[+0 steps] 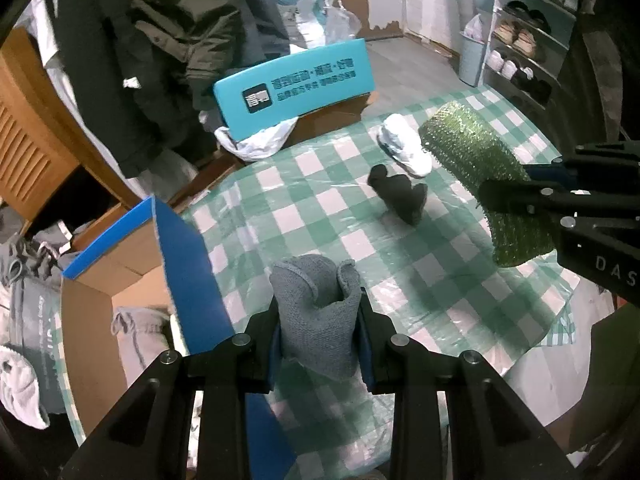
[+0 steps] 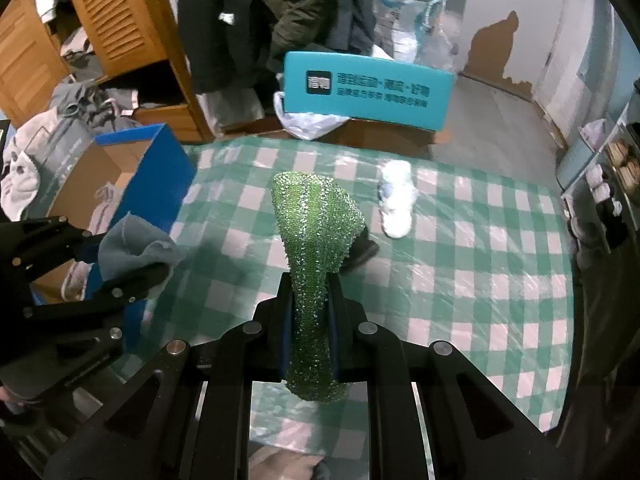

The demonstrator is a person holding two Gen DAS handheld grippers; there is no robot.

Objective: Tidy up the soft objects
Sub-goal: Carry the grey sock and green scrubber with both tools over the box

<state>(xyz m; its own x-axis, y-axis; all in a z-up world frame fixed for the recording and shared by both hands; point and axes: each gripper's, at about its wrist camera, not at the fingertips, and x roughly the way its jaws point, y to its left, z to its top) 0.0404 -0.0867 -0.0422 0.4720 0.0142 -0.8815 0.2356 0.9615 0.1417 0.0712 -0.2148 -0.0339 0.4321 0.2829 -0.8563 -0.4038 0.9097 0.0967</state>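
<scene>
**A:** What does the left tool (image 1: 320, 320) have?

**B:** It is clenched on a grey knitted cloth (image 1: 316, 312). The cloth stands up between the two fingers, bunched and folded over at the top, and hangs clear above the worktop (image 1: 280, 216) with its green-and-white checked cover under clear plastic.

**A:** And the right tool (image 2: 311, 320)?

**B:** Clamped tight on a green sparkly cloth (image 2: 316, 232). The fingers pinch its narrow lower part; the wider upper end curls forward above them. In the left wrist view the same cloth (image 1: 472, 152) shows as a roll sticking out of the right tool's fingers, also lifted off the surface.

**A:** What lies loose on the worktop?

**B:** A small black soft thing (image 1: 400, 194) near the middle, and just beyond it a white crumpled one (image 1: 404, 148). The two sit close together; I cannot tell whether they touch. In the right wrist view the green cloth hides most of the black one.

**A:** Any containers?

**B:** An open blue cardboard box (image 1: 188, 264) stands at the worktop's left edge, with pale fabric inside it. The left tool and its grey cloth are just beside the box's blue wall. Past the far edge sits a brown carton with a teal printed flap (image 1: 296, 86).
</scene>
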